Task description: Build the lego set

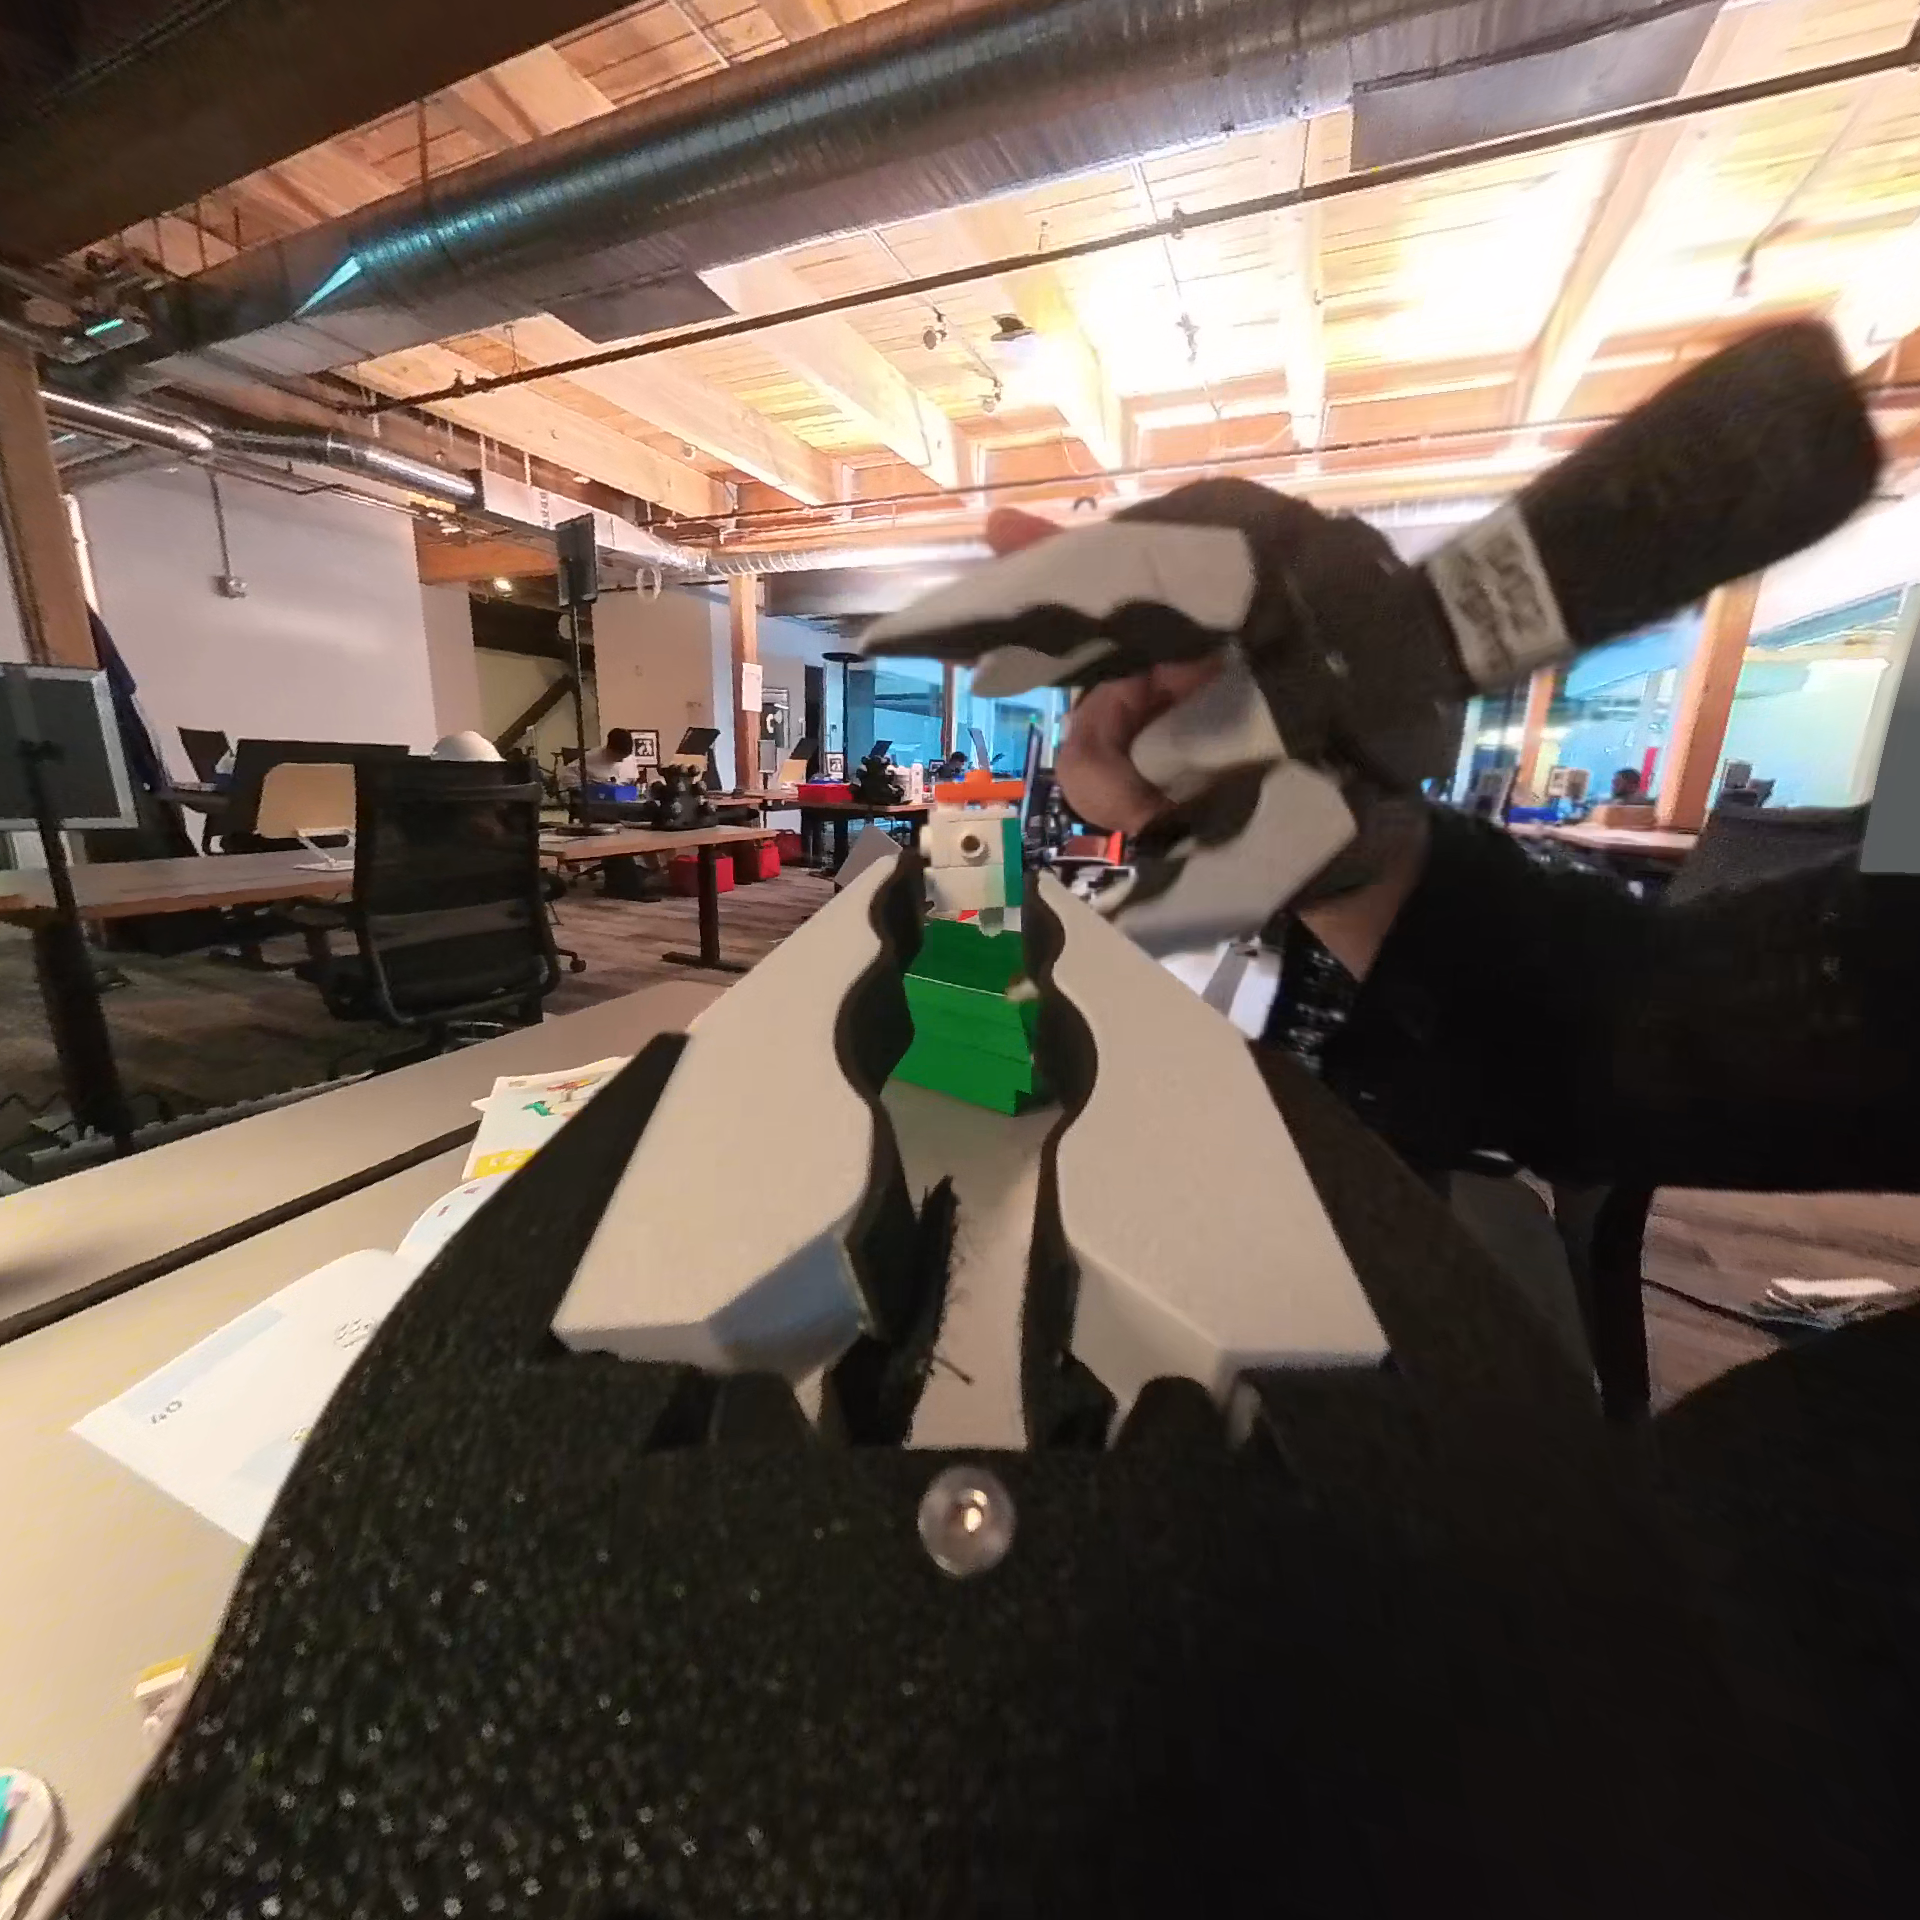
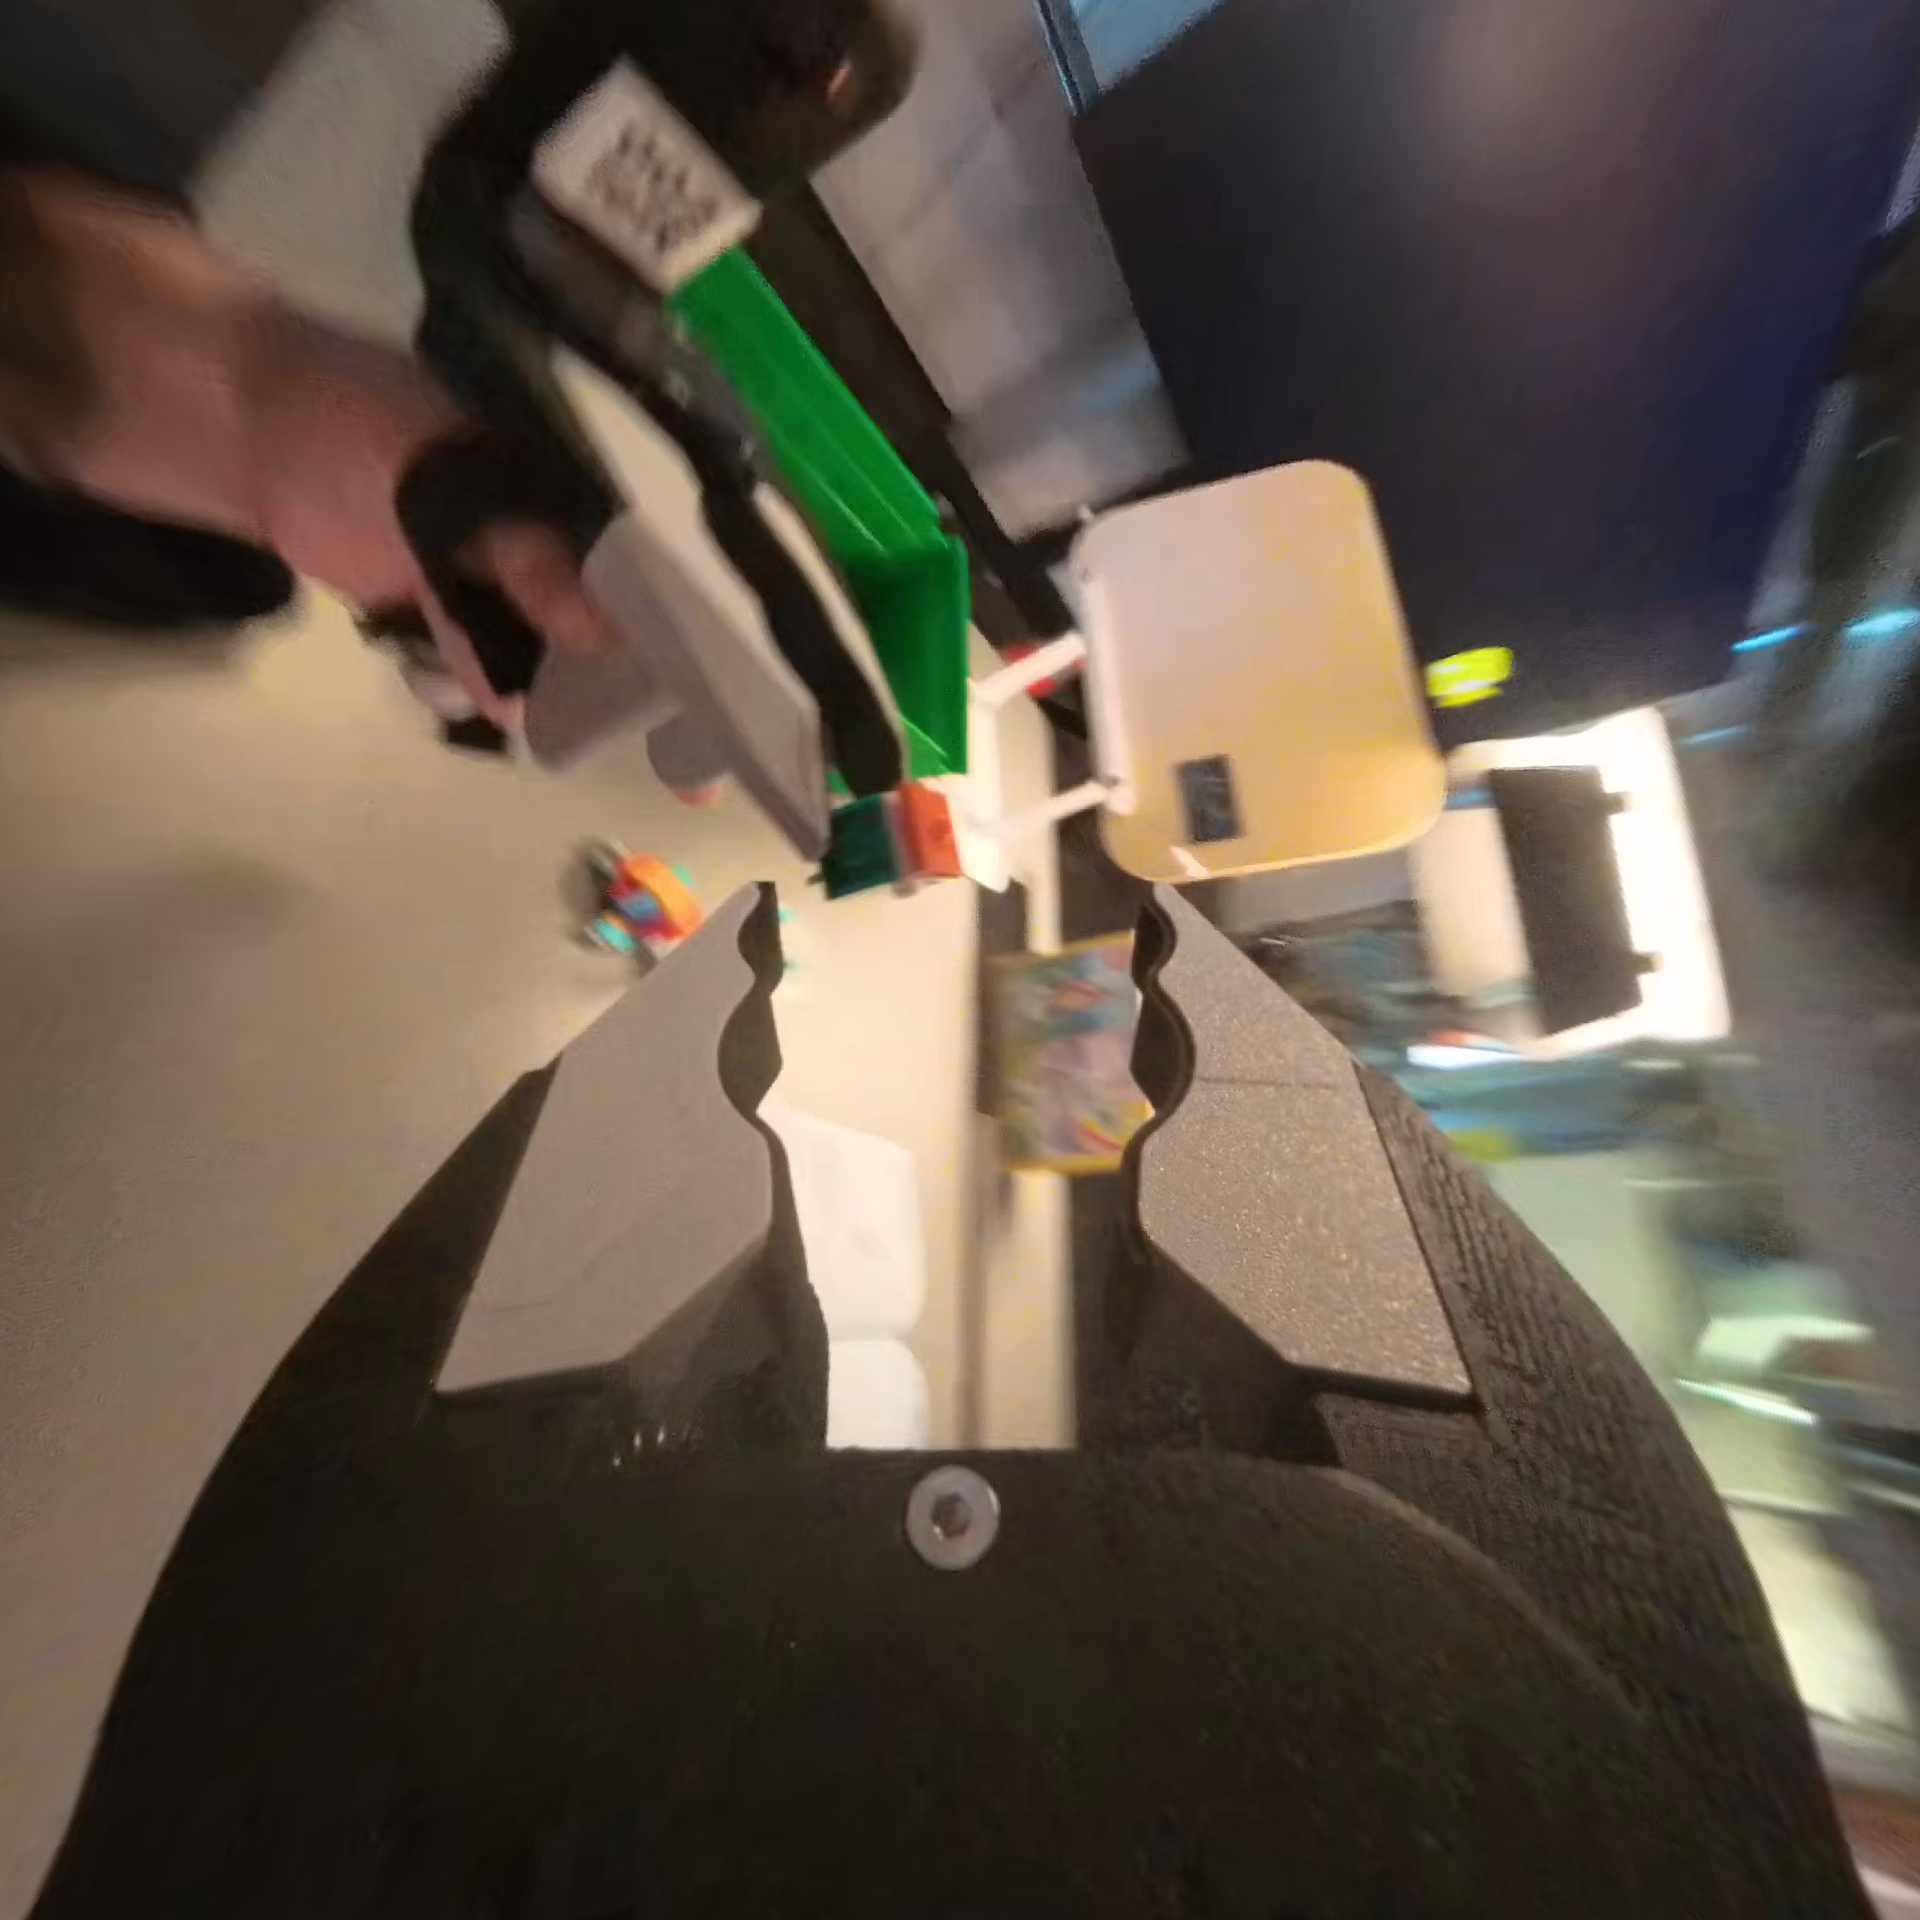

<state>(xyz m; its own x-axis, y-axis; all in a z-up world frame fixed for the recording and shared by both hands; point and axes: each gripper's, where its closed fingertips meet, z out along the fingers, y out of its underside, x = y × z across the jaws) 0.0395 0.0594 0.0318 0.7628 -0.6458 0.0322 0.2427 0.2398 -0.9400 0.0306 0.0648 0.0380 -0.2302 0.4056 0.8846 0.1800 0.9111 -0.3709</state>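
In the left wrist view my left gripper [image 1: 966,883] is shut on a lego build [image 1: 971,1023] and holds it up above the table. The build has a stack of green plates with a white block and an orange piece on top. My right gripper [image 1: 1003,774] hovers just above and to the right of the build, with its jaws open and empty. In the blurred, tilted right wrist view my right gripper [image 2: 956,904] is open and empty. Just beyond its tips, the left gripper [image 2: 883,769] holds the green build [image 2: 831,468], which ends in dark green, orange and white pieces.
An open instruction booklet [image 1: 239,1382] lies on the grey table [image 1: 312,1132] to the left. A small cluster of colourful loose lego pieces [image 2: 634,904] lies on the table. A colourful booklet [image 2: 1060,1049] and a tan chair back [image 2: 1257,665] show beyond. Office chairs [image 1: 447,883] and desks stand behind. The grippers are tip to tip, or close to it.
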